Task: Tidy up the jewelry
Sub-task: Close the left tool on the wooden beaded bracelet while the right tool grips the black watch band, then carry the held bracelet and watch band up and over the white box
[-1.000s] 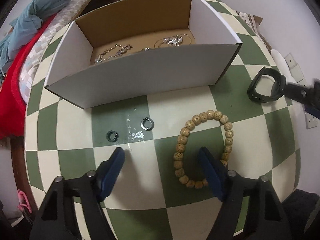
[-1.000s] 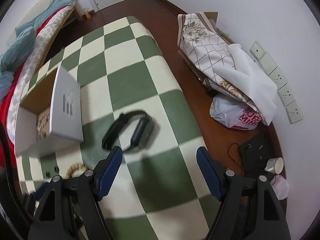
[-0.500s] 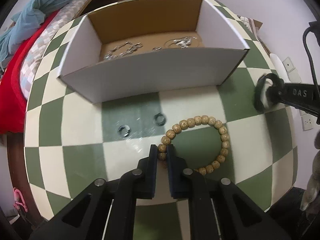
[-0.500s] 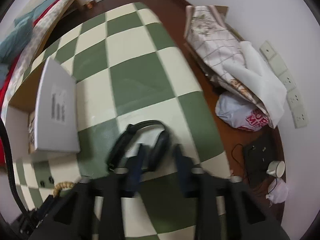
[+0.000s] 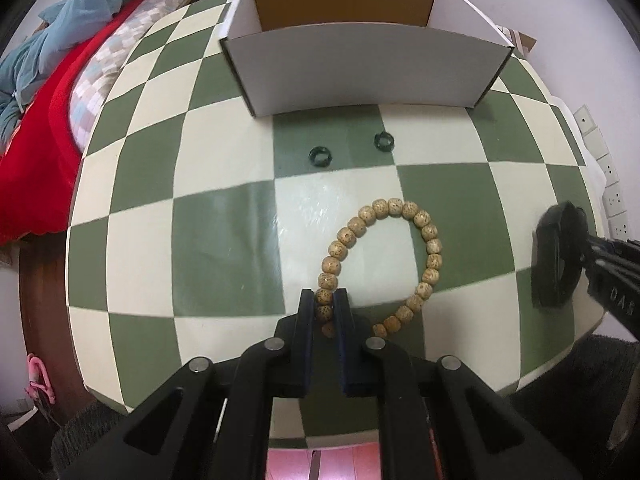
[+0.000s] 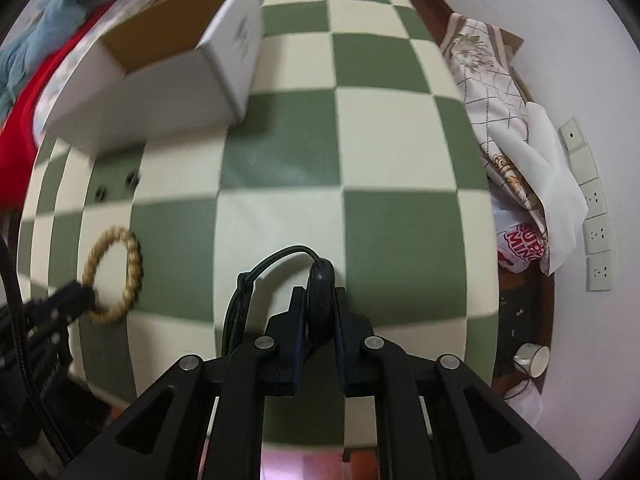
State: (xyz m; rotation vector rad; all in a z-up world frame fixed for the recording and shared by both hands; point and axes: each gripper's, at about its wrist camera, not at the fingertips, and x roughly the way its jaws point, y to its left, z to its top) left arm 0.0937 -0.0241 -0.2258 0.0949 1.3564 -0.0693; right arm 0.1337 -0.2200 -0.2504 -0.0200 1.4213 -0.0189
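Observation:
A tan wooden bead bracelet (image 5: 400, 240) lies on the green-and-cream checkered table (image 5: 224, 232). My left gripper (image 5: 324, 300) is shut on its near-left beads. The bracelet also shows in the right wrist view (image 6: 120, 276). My right gripper (image 6: 320, 300) is shut on a black watch band (image 6: 320, 292), also visible at the right edge of the left wrist view (image 5: 556, 256). Two small dark rings (image 5: 320, 156) (image 5: 384, 141) lie in front of a white cardboard box (image 5: 360, 72); its inside is hidden from here.
A bed with red and blue bedding (image 5: 48, 80) lies to the left. Folded fabric and a plastic bag (image 6: 520, 160) sit by the wall at right, beside wall sockets (image 6: 596, 232). A cup (image 6: 532, 358) is on the floor.
Both grippers went from open to shut: left on the bead bracelet, right on the black watch band. Both cameras have dropped lower, so the box contents are no longer visible.

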